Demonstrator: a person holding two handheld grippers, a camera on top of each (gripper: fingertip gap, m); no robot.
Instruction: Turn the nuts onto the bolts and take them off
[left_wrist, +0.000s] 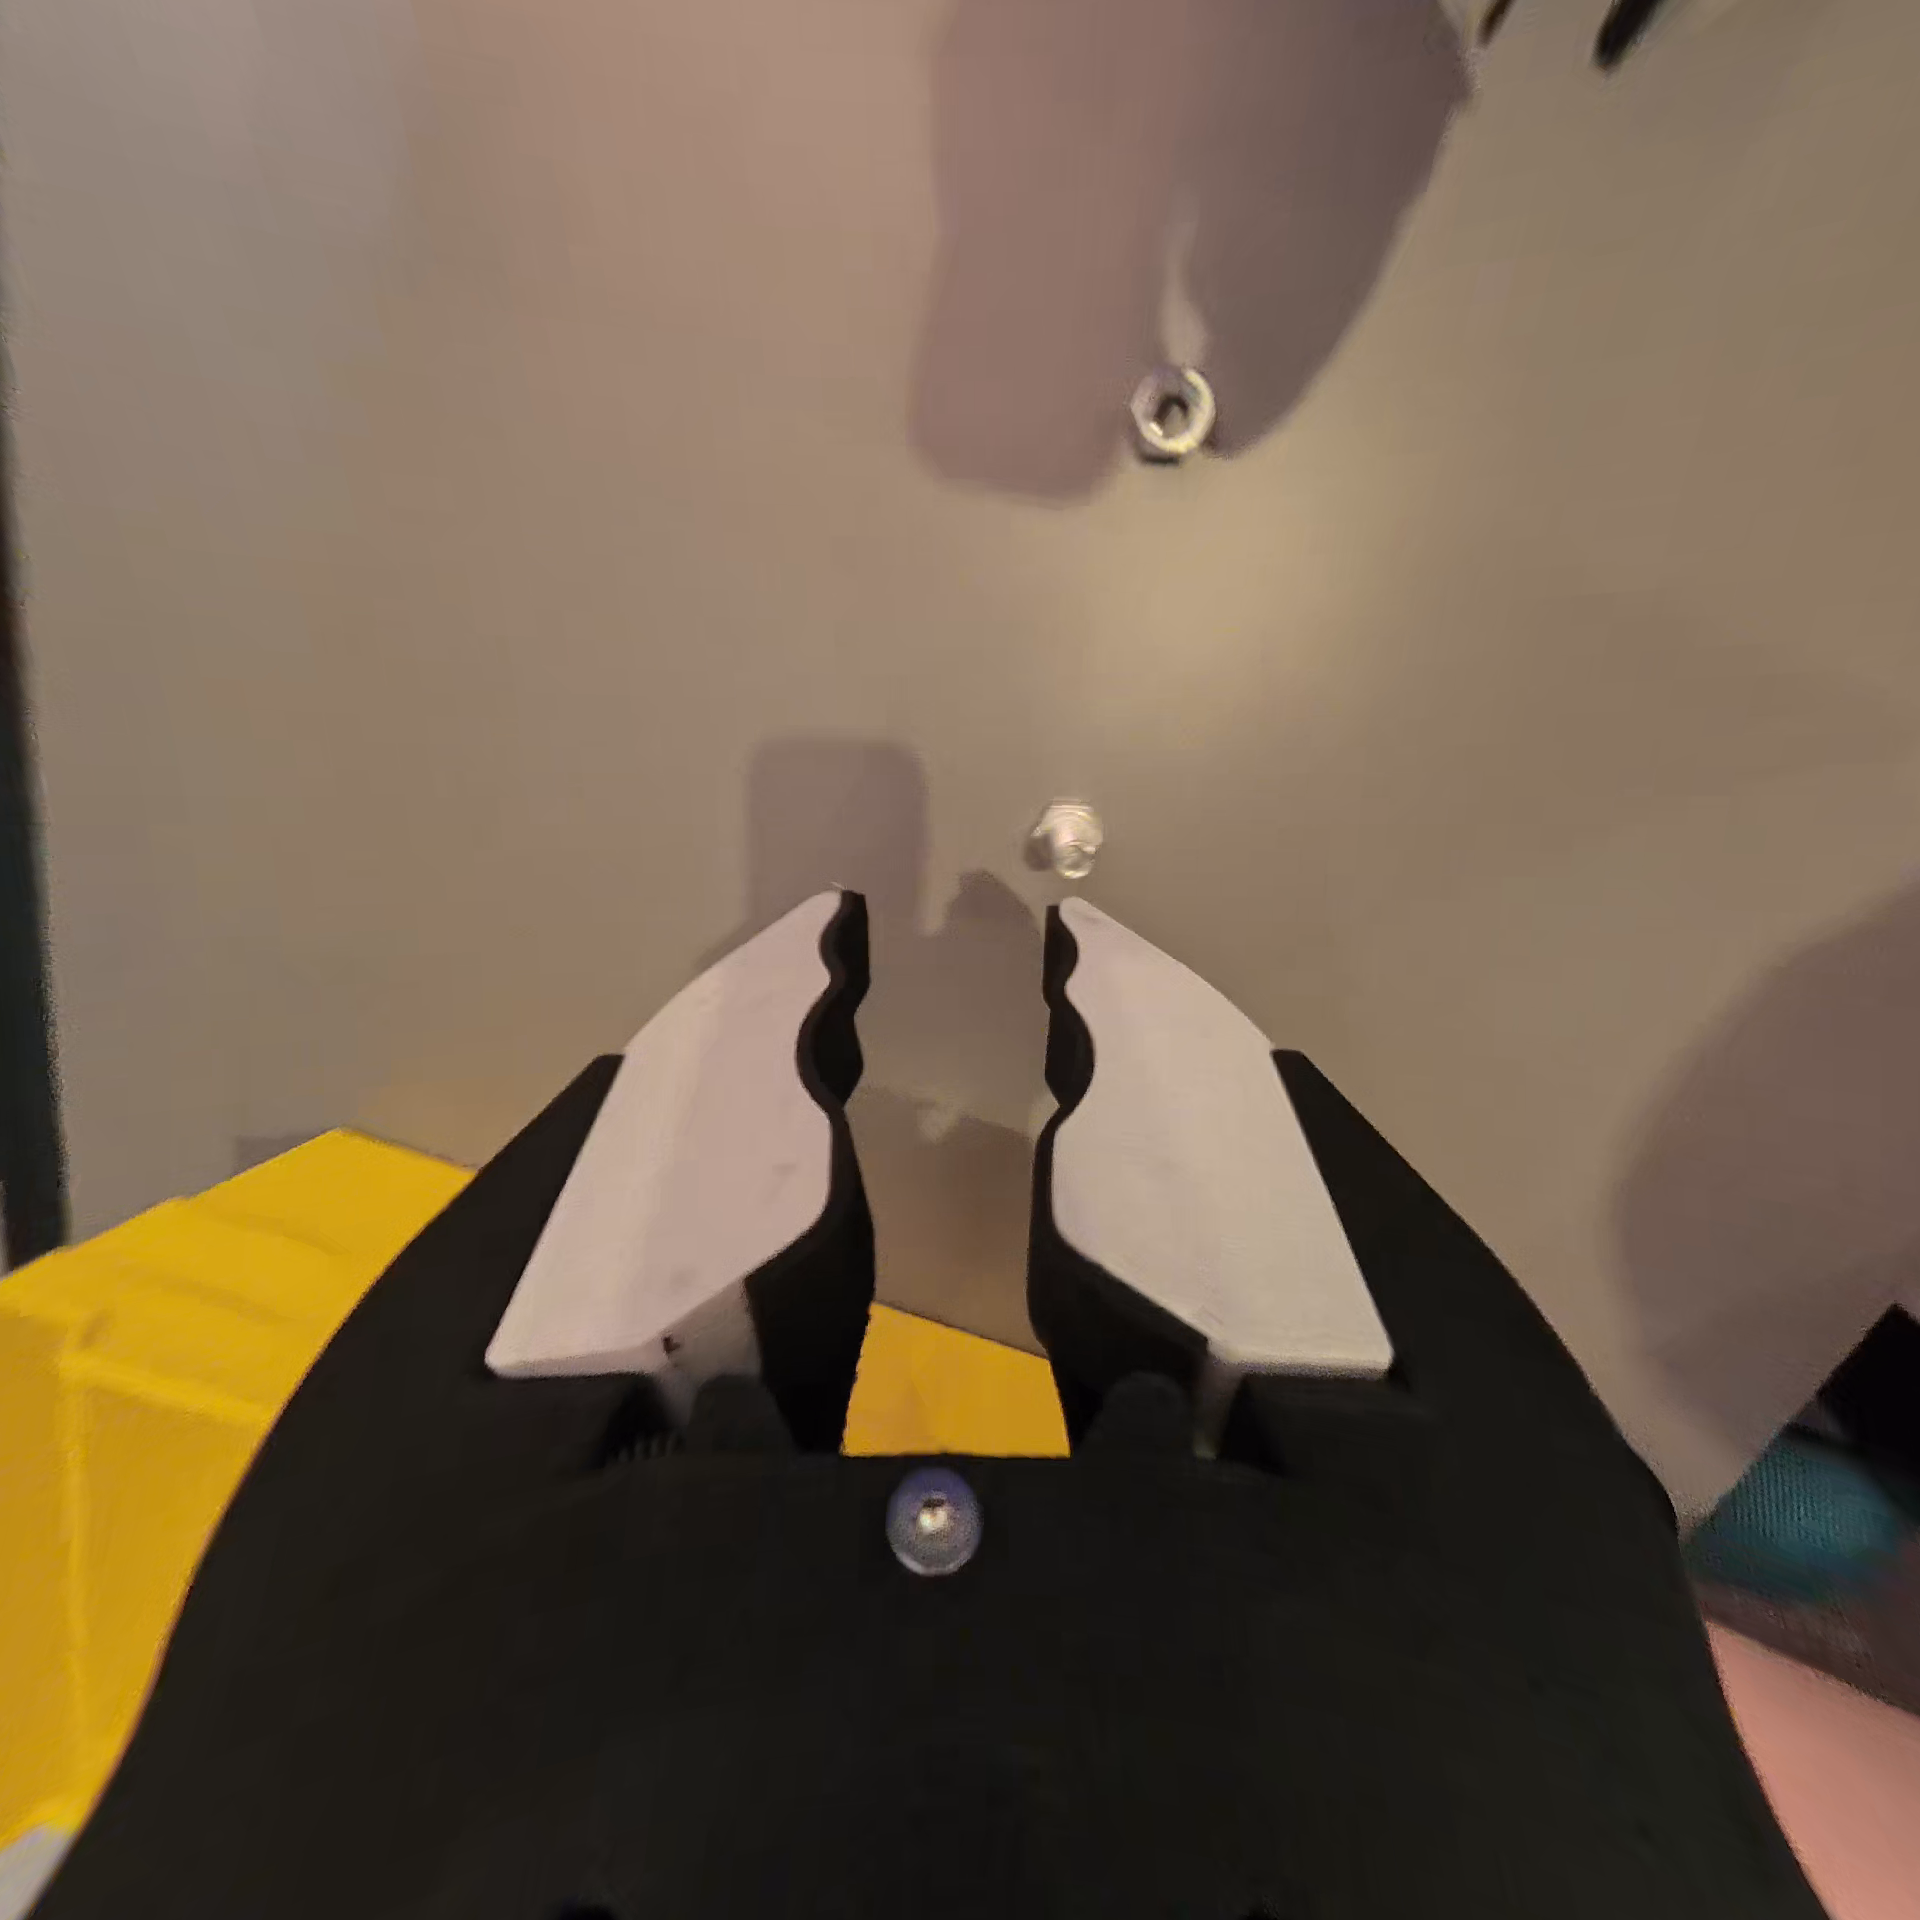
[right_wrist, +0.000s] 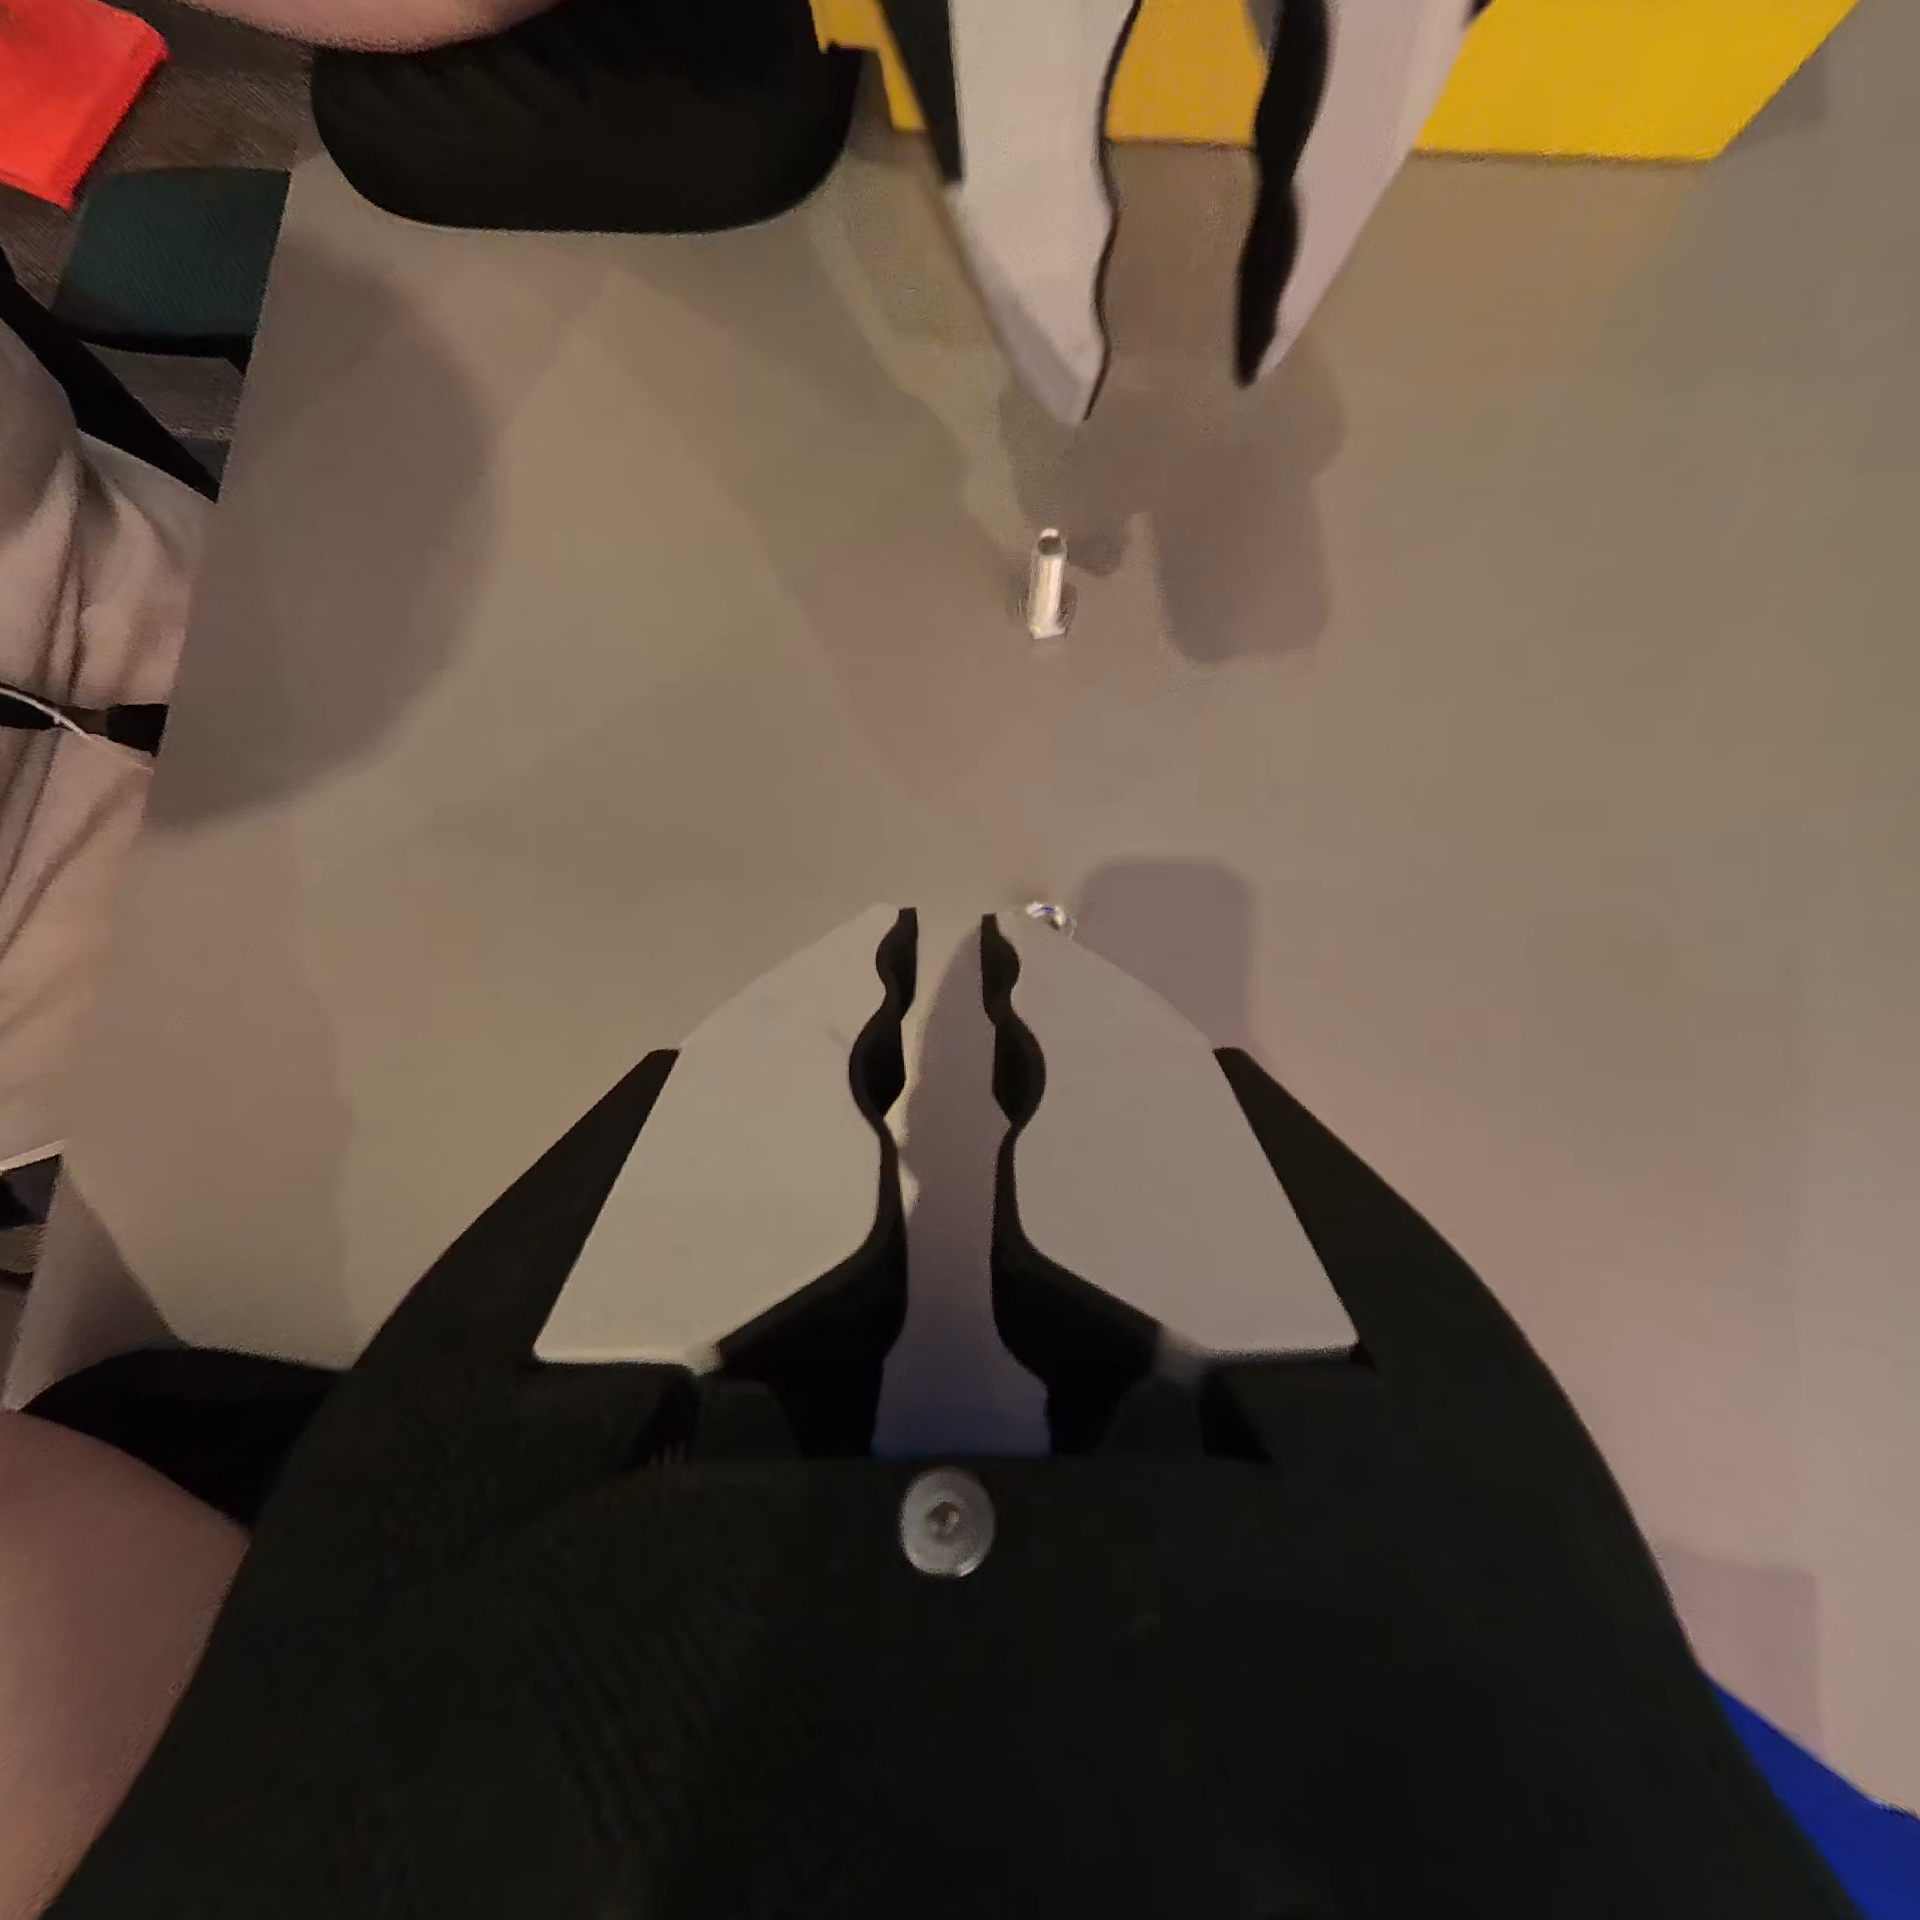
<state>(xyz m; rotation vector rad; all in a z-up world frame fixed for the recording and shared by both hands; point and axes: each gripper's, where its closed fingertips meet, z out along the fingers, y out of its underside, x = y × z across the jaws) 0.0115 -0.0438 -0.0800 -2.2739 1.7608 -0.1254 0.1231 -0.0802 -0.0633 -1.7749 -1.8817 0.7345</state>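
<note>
We see a plain grey table (left_wrist: 416, 623) with little on it. A yellow box (left_wrist: 208, 1351) sits at its edge, low and left in the left wrist view and at the far top in the right wrist view (right_wrist: 1621, 94). In the right wrist view a dark rounded object (right_wrist: 582, 125) lies at the table's far left corner, with an orange patch (right_wrist: 62, 94) beside it, and grey cloth with black straps (right_wrist: 62, 623) runs down the left edge. Nothing lies between either tool and the small metal parts.

Our left gripper (left_wrist: 956, 904) points forward and down at the table, empty, its fingers held apart with a clear gap. In the right wrist view it comes down from the top (right_wrist: 1174, 384), tips close above the table. Our right gripper (right_wrist: 948, 914) is also aimed down at the table, empty, with a narrow gap between its tips. Only a blurred scrap of it shows in the left wrist view's top right corner.

The bolt (left_wrist: 1062, 834) stands just beyond the left gripper's right fingertip, not touching it; in the right wrist view it (right_wrist: 1046, 584) is between the two grippers, nearer the left. The nut (left_wrist: 1171, 412) lies flat farther on, well apart from the bolt. In the right wrist view it (right_wrist: 1047, 916) peeks out right at the right gripper's right fingertip; we cannot tell whether they touch.
</note>
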